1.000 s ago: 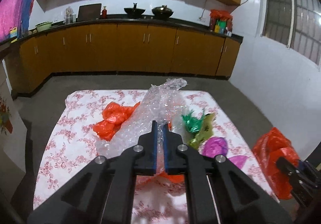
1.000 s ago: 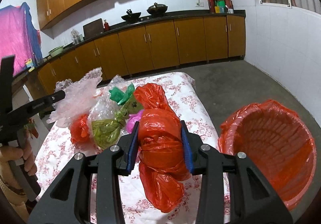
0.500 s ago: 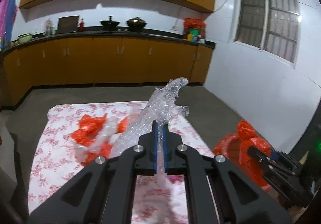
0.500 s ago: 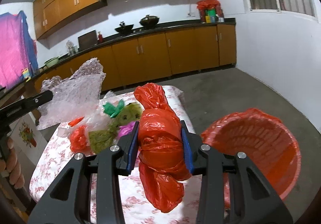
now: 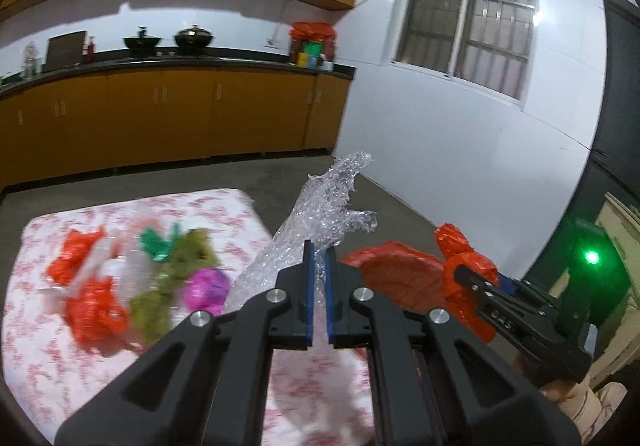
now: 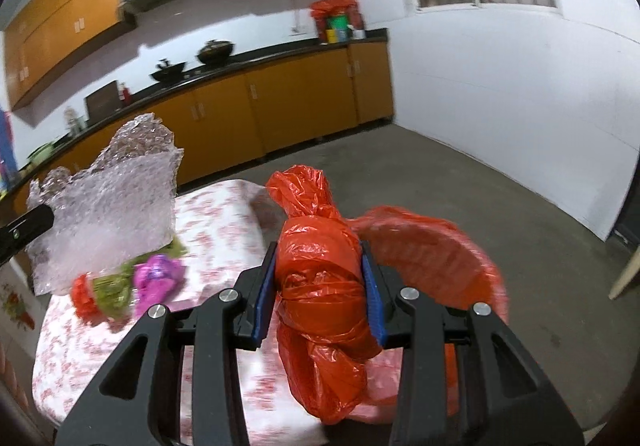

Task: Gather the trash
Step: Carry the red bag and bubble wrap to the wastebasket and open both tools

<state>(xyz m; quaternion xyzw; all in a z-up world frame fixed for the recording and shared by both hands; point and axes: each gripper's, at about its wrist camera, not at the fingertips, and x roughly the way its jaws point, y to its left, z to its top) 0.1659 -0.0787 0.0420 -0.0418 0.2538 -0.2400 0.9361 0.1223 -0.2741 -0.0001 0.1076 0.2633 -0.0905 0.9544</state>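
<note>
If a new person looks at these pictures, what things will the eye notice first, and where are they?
First comes the knotted orange bag, clamped in the right gripper in front of the orange-lined bin beside the table. Next is the clear bubble wrap, pinched in the left gripper. Bright plastic scraps lie on the floral tablecloth.

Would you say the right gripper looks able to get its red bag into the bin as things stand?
Probably yes: the right gripper holds the red bag beside the bin, whose open mouth faces it with nothing between.
</note>
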